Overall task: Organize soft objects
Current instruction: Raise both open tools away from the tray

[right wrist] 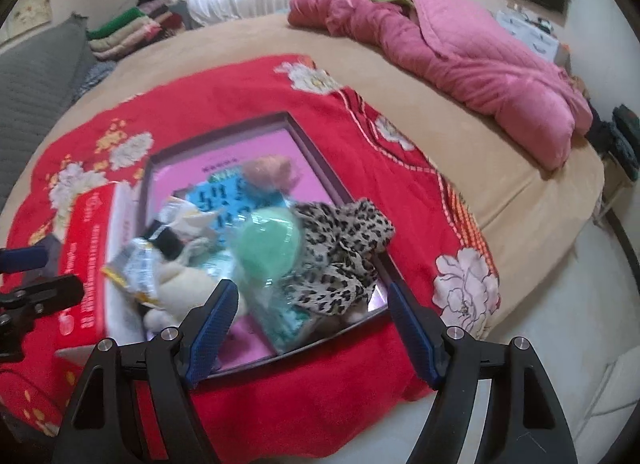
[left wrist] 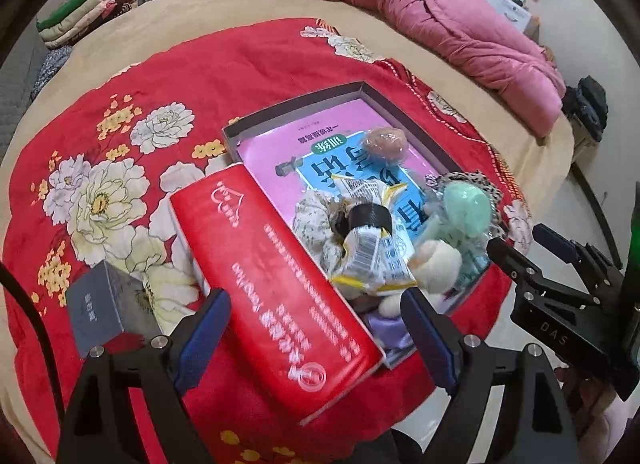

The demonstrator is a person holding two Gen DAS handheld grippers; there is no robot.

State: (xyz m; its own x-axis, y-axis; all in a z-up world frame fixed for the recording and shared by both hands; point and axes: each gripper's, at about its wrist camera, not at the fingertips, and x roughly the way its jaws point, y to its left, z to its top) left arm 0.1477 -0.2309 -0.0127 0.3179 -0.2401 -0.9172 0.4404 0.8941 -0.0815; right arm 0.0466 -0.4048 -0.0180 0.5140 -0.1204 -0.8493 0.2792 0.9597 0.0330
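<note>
A shallow grey box (left wrist: 296, 104) (right wrist: 224, 126) lies on a red floral blanket (left wrist: 160, 76) (right wrist: 400, 200). It holds a pink book, a pink ball (left wrist: 386, 143) (right wrist: 267, 172), a green soft toy (left wrist: 466, 210) (right wrist: 269, 245), a leopard-print cloth (right wrist: 342, 252), a cream plush (left wrist: 434, 264) (right wrist: 188, 278), a floral scrunchie (left wrist: 316, 220) and a crumpled packet (left wrist: 376, 252) (right wrist: 138, 264). A red box (left wrist: 276, 284) (right wrist: 82, 264) rests on its left rim. My left gripper (left wrist: 312, 330) is open over the red box. My right gripper (right wrist: 310, 322) is open, near the green toy and the cloth.
A small grey box (left wrist: 102, 304) lies left on the blanket. A pink quilt (left wrist: 448, 24) (right wrist: 460, 52) lies along the bed's far right. Folded clothes (left wrist: 88, 12) (right wrist: 132, 28) are stacked at the far left. The bed edge and floor (right wrist: 560, 304) are to the right.
</note>
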